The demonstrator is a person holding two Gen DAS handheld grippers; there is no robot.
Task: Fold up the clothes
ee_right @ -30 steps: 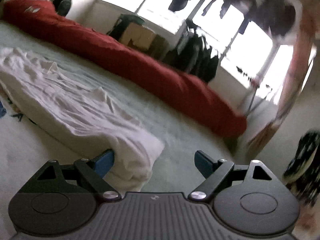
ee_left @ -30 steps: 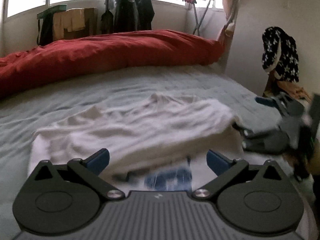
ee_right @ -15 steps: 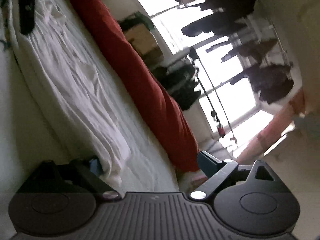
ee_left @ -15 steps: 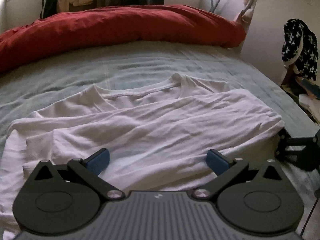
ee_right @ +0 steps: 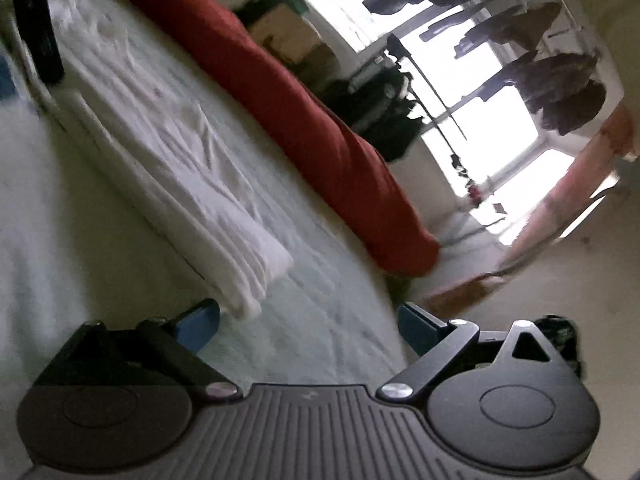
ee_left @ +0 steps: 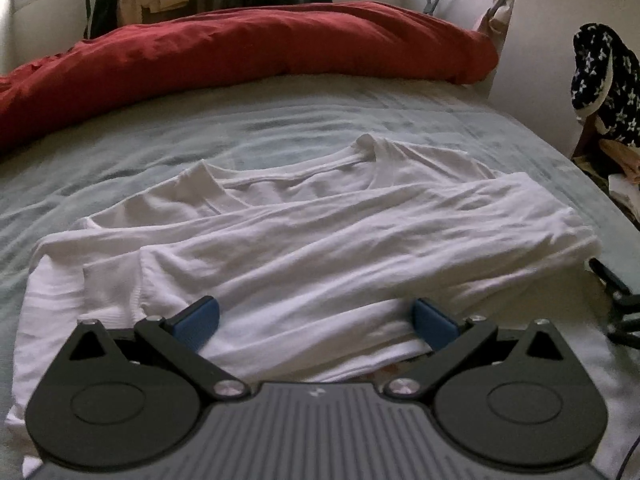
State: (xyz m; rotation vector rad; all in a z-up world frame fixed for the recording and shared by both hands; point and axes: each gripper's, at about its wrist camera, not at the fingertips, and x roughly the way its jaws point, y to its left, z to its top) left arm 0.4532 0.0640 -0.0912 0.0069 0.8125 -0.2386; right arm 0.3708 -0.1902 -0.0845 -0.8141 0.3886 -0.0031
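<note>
Left wrist view showed the left hand-held gripper (ee_left: 316,322) spread wide over the folded white cotton shirt (ee_left: 320,240) at centre frame; the right hand-held gripper (ee_right: 308,326) gaped empty, lower centre.

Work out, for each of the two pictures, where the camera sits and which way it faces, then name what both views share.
Left wrist: sits behind the open left tongs, low over the white shirt, facing the red duvet.
Right wrist: sits behind the open right tongs, tilted, beside the shirt's folded end, facing the window.
Shared: shirt, duvet, bed sheet.
</note>
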